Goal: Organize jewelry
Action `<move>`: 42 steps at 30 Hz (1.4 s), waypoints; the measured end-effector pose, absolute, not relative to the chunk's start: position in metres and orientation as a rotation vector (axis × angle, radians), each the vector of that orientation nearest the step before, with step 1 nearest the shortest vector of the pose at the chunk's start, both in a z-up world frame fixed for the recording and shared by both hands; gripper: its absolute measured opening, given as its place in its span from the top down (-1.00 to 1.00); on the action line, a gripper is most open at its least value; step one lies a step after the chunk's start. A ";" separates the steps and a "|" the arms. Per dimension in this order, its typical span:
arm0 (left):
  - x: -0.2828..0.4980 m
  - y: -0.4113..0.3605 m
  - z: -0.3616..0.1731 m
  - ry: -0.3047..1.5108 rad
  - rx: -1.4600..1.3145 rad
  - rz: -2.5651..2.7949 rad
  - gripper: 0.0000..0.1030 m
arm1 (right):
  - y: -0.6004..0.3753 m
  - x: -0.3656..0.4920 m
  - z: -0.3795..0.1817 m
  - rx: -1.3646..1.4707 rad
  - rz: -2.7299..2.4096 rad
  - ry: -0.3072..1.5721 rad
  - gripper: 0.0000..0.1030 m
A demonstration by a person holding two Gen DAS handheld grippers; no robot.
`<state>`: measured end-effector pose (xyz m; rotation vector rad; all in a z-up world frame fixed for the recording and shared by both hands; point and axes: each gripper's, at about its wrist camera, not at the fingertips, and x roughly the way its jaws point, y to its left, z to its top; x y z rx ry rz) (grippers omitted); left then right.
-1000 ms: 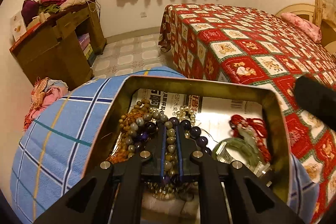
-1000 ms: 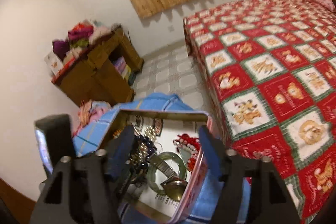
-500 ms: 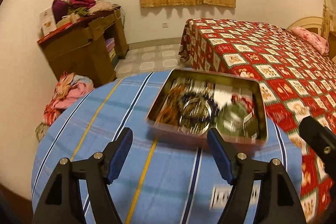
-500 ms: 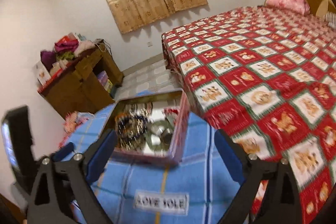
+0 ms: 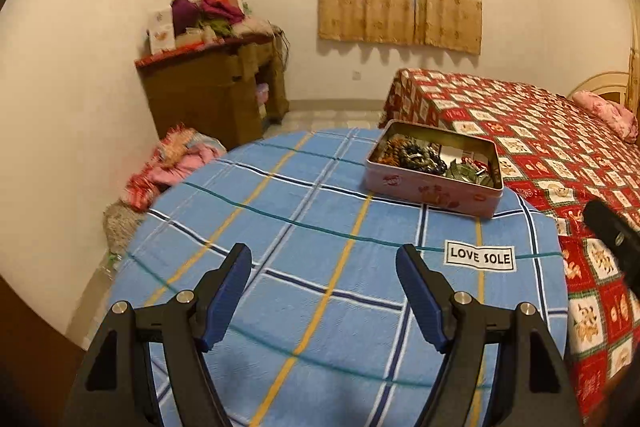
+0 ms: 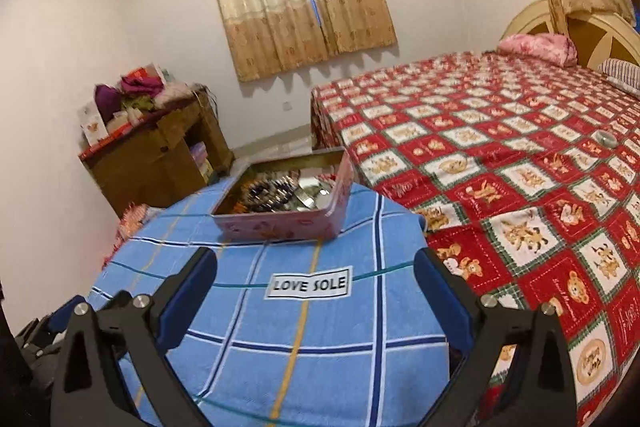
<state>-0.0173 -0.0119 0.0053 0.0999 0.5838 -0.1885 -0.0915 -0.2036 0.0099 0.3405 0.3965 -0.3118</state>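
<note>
Tin: pink tin (image 5: 434,187) on the blue cloth (image 5: 320,247), far edge, jewelry (image 5: 420,157) heaped inside, seemingly gathered.
Left gripper (image 5: 323,269): agape, empty.
Right gripper (image 6: 316,273): wide, empty, clear of tin.

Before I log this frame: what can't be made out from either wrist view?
- Individual jewelry pieces in the tin: too small in the left view, blurred in the right.
- Tin's far inside: hidden by its wall in the right view.
- Table under the blue cloth: covered.
</note>
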 end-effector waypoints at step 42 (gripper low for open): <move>-0.064 -0.008 0.054 0.411 0.095 -0.160 -0.69 | -0.184 -0.137 0.059 0.271 -0.300 0.200 -1.00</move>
